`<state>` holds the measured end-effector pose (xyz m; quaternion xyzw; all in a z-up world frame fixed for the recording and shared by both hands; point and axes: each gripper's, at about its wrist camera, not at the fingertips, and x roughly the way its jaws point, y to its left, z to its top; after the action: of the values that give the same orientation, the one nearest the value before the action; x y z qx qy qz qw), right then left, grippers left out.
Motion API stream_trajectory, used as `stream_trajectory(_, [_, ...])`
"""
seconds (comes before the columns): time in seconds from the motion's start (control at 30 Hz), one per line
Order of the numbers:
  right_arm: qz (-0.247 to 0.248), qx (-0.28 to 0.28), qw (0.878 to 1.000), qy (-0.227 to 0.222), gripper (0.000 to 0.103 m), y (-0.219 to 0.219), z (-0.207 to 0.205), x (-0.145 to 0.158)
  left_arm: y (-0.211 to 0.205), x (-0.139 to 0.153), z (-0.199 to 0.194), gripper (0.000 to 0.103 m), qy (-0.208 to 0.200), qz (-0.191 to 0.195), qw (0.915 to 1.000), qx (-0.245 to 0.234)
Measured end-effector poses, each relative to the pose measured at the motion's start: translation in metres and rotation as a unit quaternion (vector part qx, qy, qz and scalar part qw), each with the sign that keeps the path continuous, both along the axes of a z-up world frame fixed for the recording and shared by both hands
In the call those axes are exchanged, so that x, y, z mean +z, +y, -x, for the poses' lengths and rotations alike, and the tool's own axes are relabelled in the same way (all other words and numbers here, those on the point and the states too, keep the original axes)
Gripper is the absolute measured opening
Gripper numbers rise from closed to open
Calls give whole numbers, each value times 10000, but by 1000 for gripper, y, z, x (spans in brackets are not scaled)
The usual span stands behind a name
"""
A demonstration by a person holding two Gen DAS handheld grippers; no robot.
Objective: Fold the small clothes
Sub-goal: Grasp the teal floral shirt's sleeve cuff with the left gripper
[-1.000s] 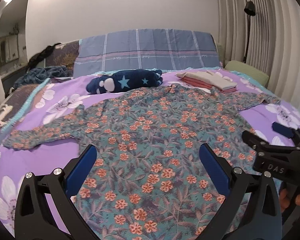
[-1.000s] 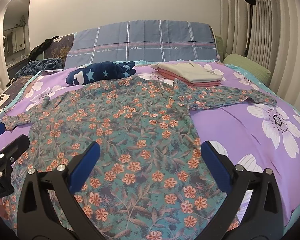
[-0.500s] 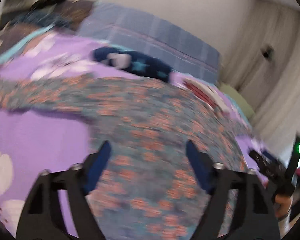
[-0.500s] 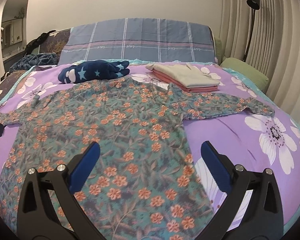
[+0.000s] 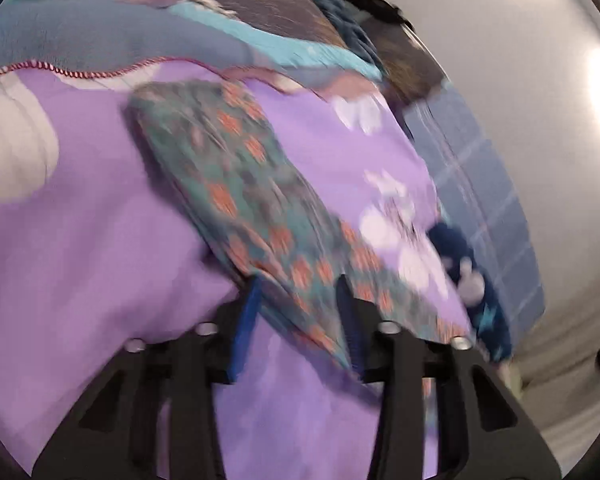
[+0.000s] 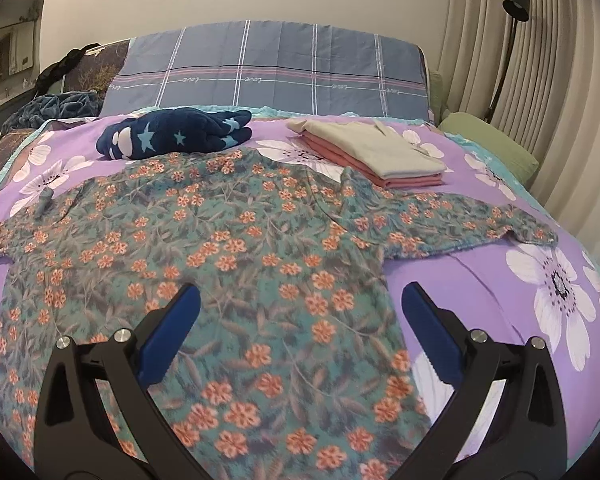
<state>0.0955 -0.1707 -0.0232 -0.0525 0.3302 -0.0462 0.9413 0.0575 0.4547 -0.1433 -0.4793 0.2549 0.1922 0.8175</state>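
Your left gripper is swinging onto the floral shirt's sleeve, apparently straddling it, half-closed; your right gripper is hovering spread wide.

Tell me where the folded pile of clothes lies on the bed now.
In the right wrist view the folded pile lies at the far right of the purple bedspread, near the plaid pillow, right of the star-patterned bundle.

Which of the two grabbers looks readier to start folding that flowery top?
Probably the left gripper: its narrowed fingers straddle the floral top at its left sleeve, though that view is blurred. The right gripper hangs wide open above the top's body.
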Motion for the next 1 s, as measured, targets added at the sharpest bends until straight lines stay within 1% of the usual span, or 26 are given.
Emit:
stream_trajectory(0.07, [5, 60, 10000, 33, 101, 5, -3, -1, 18, 2, -3, 30, -87, 87, 9994, 332])
stream_trajectory(0.13, [75, 128, 9999, 79, 101, 9, -8, -3, 29, 6, -5, 28, -62, 118, 9981, 597])
stream_trajectory(0.2, [95, 140, 9998, 95, 101, 11, -11, -4, 34, 6, -4, 27, -46, 355, 9963, 778])
stream_trajectory(0.23, [68, 154, 9998, 91, 101, 10, -11, -4, 33, 8, 0, 28, -52, 440, 9957, 818])
stream_trajectory(0.3, [12, 154, 9999, 73, 101, 8, -12, -5, 27, 17, 2, 41, 146, 381, 9955, 856])
stream_trajectory(0.33, [-3, 145, 9999, 73, 101, 7, -12, -5, 22, 22, 3, 53, 211, 304, 9956, 867])
stream_trajectory(0.37, [-22, 133, 9999, 85, 101, 6, -12, -6, 22, 25, 5, 62, 209, 286, 9955, 876])
stream_trajectory(0.4, [-55, 118, 9998, 117, 101, 4, -13, -8, 22, 30, 7, 66, 257, 281, 9948, 941])
stream_trajectory(0.5, [-184, 95, 9995, 253, 101, -1, -15, -14, 26, 26, 13, 67, 502, 359, 9892, 1329])
stream_trajectory(0.53, [-235, 101, 9993, 274, 101, -2, -14, -15, 26, 26, 14, 67, 515, 424, 9878, 1404])
stream_trajectory(0.57, [-263, 104, 9992, 272, 101, -3, -13, -16, 25, 27, 13, 68, 550, 415, 9874, 1426])
stream_trajectory(0.63, [-205, 77, 9995, 240, 101, -5, -12, -17, 29, 25, 9, 68, 622, 252, 9882, 1374])
stream_trajectory(0.67, [-172, 67, 9995, 241, 101, -5, -13, -17, 32, 23, 8, 64, 637, 196, 9883, 1375])
stream_trajectory(0.7, [-159, 54, 9996, 247, 101, -6, -14, -18, 37, 22, 6, 45, 629, 140, 9879, 1412])
stream_trajectory(0.73, [-159, 39, 9995, 259, 101, -7, -14, -17, 43, 20, 6, 28, 651, 55, 9867, 1491])
stream_trajectory(0.77, [-171, 33, 9995, 265, 101, -8, -15, -17, 50, 17, 5, 2, 693, 11, 9859, 1526])
stream_trajectory(0.83, [-168, 35, 9996, 237, 101, -10, -17, -14, 57, 13, 4, 2, 555, 106, 9862, 1556])
stream_trajectory(0.87, [-136, 33, 9997, 216, 101, -10, -19, -13, 55, 18, 2, 2, 522, 16, 9869, 1527])
stream_trajectory(0.93, [-55, 60, 9998, 186, 101, -10, -23, -11, 38, 41, -11, 2, 446, -486, 9905, 1204])
stream_trajectory(1.0, [-105, 127, 9996, 211, 101, -10, -28, -10, 9, 69, -32, 2, 194, -852, 9940, 652])
